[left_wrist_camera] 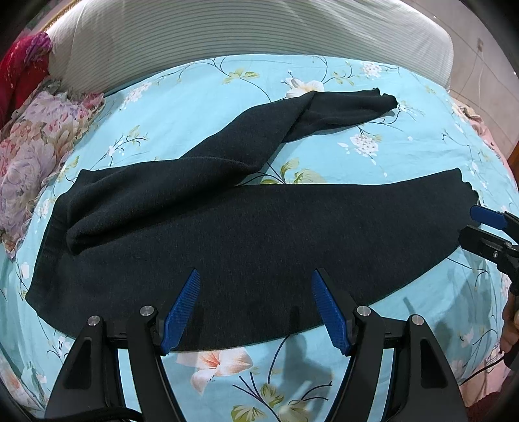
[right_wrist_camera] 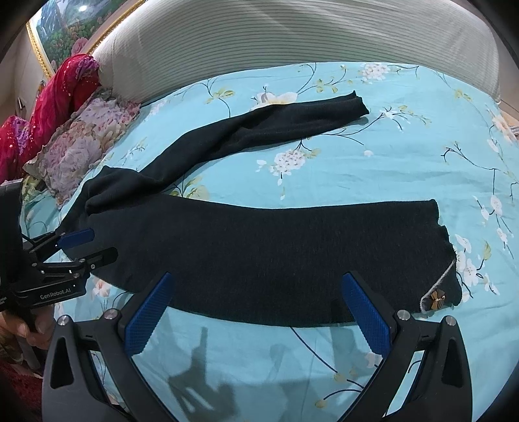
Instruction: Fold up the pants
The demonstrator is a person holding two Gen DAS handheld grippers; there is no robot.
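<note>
Dark pants (left_wrist_camera: 246, 233) lie spread on the blue floral bedsheet (left_wrist_camera: 181, 123). One leg runs along the near edge, the other leg (left_wrist_camera: 324, 113) angles off toward the headboard, its upper part bunched over the waist area. My left gripper (left_wrist_camera: 254, 276) is open, hovering over the near leg's edge close to the waist. My right gripper (right_wrist_camera: 256, 279) is open over the near leg (right_wrist_camera: 275, 256) by the cuff, which carries a small bow (right_wrist_camera: 436, 297). Each gripper shows in the other's view: the right gripper (left_wrist_camera: 476, 224) and the left gripper (right_wrist_camera: 94, 240). Neither holds cloth.
A striped white headboard cushion (left_wrist_camera: 246, 32) lines the far side. A floral pillow (left_wrist_camera: 35, 155) and red fabric (left_wrist_camera: 22, 71) sit at the far left. A framed picture (right_wrist_camera: 65, 26) hangs at upper left. The bed's right edge (left_wrist_camera: 486, 130) drops off.
</note>
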